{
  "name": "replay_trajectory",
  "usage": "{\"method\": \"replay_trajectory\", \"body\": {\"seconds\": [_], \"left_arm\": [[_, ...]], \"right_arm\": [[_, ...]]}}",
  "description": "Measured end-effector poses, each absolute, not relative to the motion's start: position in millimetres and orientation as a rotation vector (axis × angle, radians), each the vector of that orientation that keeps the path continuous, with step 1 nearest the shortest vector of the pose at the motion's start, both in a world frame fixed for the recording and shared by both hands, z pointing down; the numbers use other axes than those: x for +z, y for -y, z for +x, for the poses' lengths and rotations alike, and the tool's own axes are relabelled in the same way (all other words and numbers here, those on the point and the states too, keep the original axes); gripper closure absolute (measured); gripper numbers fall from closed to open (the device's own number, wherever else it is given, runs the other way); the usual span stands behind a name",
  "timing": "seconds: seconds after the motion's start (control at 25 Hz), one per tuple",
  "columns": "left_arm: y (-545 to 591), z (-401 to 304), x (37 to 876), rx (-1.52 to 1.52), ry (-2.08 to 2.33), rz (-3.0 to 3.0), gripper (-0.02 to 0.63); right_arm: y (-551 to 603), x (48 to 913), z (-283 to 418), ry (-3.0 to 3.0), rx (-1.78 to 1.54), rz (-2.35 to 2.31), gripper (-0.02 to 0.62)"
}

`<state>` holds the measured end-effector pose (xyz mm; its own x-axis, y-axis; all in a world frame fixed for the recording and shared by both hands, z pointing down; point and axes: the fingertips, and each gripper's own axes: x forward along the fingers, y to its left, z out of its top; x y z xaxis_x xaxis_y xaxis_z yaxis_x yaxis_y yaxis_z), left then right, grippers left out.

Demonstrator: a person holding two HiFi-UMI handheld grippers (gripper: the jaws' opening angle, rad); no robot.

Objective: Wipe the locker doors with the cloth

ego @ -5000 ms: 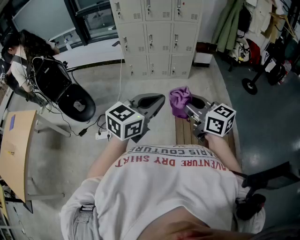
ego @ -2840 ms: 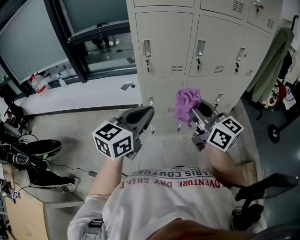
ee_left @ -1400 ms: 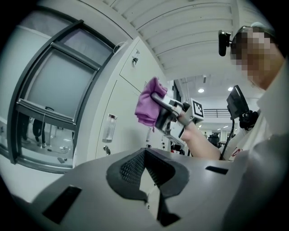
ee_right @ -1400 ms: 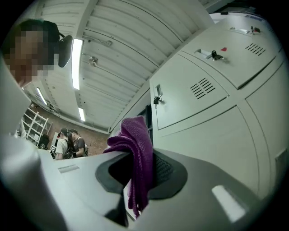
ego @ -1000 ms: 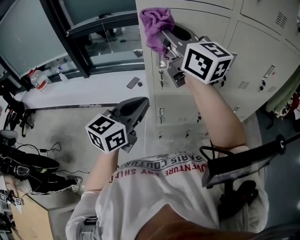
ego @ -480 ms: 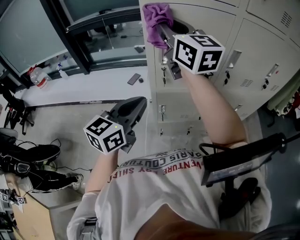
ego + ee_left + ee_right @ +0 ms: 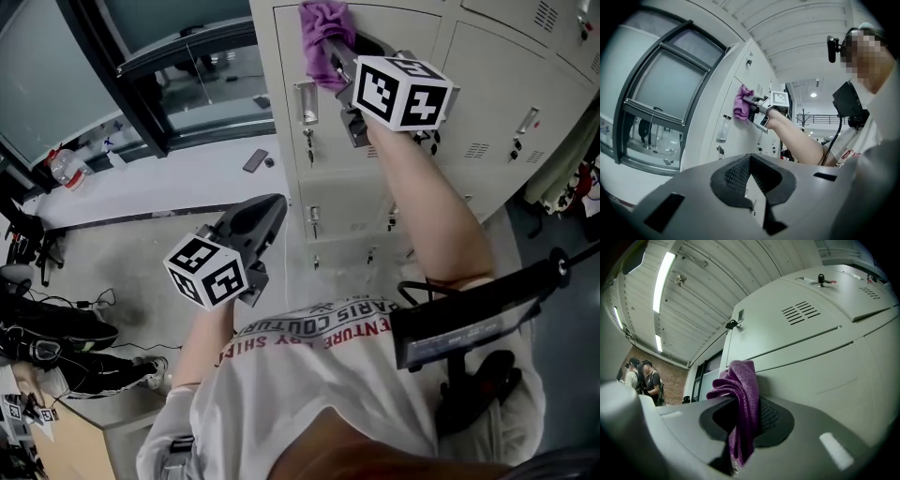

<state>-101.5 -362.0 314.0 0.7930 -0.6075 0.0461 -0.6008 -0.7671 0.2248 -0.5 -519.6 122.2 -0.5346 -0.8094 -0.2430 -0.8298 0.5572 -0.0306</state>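
Observation:
In the head view a purple cloth (image 7: 325, 37) is pressed against the upper part of a beige locker door (image 7: 333, 141). My right gripper (image 7: 342, 58) is shut on it, arm stretched up. The right gripper view has the cloth (image 7: 740, 399) hanging bunched between the jaws of the right gripper (image 7: 740, 432), touching the door (image 7: 811, 366) below its vent slots. My left gripper (image 7: 270, 211) is held low near my waist, shut with nothing in it and away from the lockers. From the left gripper (image 7: 752, 187) view the cloth (image 7: 740, 103) shows on the door (image 7: 736, 136).
A dark-framed window (image 7: 141, 75) and a white ledge (image 7: 159, 183) with a small dark object (image 7: 255, 160) lie left of the lockers. Cables and black gear (image 7: 47, 328) cover the floor at left. A green garment (image 7: 562, 169) hangs at right. Two people (image 7: 644, 380) stand far off.
My right gripper rose from waist height to the locker door with the cloth, then slid it slightly right along the door's top. The left gripper stayed low.

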Motion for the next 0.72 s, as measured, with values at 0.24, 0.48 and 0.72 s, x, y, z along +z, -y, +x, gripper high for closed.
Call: {"method": "replay_trajectory", "body": {"seconds": [0.24,0.48,0.72], "left_arm": [[361.7,-90.4,317.9,-0.033,0.923,2.749,0.606],[363.5,-82.3,325.2,-0.016,0.910,2.743,0.606],[364.0,-68.6,330.6,0.001,0.873,2.749,0.607]], "right_arm": [[518.7,122.0,59.6,-2.491,0.135,-1.477,0.548],[514.6,118.6,123.3,-2.398,0.168,-1.594,0.548],[512.8,122.7,185.5,-2.291,0.148,-1.713,0.548]]}}
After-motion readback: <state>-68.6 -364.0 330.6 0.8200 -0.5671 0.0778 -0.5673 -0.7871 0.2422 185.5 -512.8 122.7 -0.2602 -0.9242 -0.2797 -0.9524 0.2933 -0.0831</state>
